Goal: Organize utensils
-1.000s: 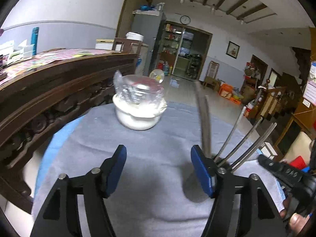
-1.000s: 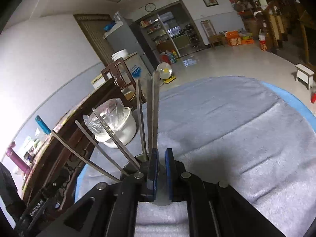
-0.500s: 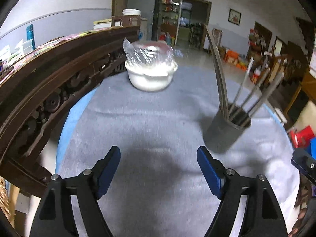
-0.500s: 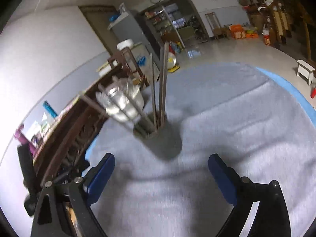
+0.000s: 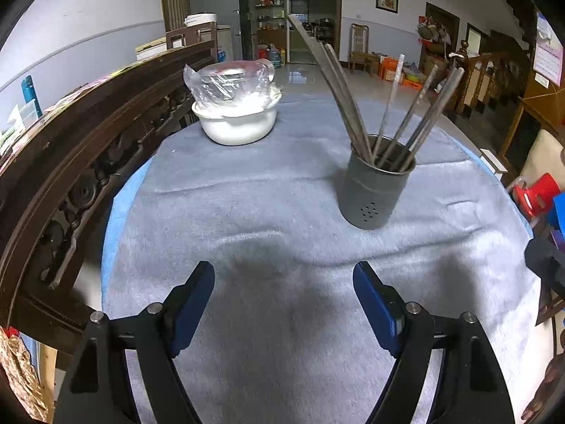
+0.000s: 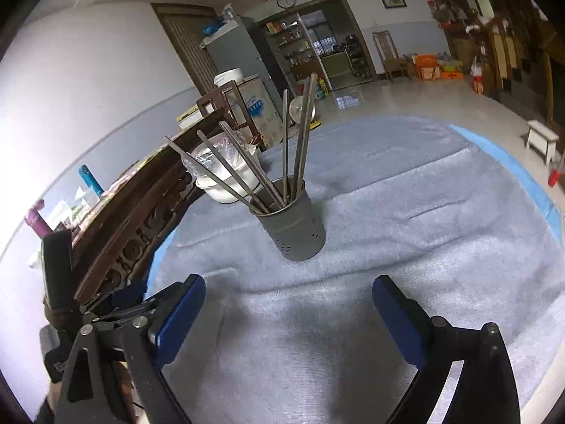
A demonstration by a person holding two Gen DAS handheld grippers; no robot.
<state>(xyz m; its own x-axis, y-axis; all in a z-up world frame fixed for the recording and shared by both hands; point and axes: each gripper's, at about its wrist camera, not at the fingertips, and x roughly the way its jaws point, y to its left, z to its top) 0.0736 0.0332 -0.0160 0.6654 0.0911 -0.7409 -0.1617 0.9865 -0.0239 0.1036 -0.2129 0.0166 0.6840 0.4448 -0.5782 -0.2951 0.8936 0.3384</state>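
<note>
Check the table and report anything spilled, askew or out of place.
Nothing stands out. The utensils stand in the gray holder, which sits upright on the gray cloth. The white bowl with its plastic bag is upright too. No spill shows.

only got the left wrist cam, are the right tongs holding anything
Observer: No. The right tongs have just been opening and stand wide, with nothing between them.
Operator: where are they vs the holder
Observer: Set back from the utensil holder, which stands upright ahead of them, clear of both fingers.
Operator: any utensil lying on the cloth that side
Observer: None shows on the grey cloth in the right wrist view; the metal utensils all stand in the holder.
</note>
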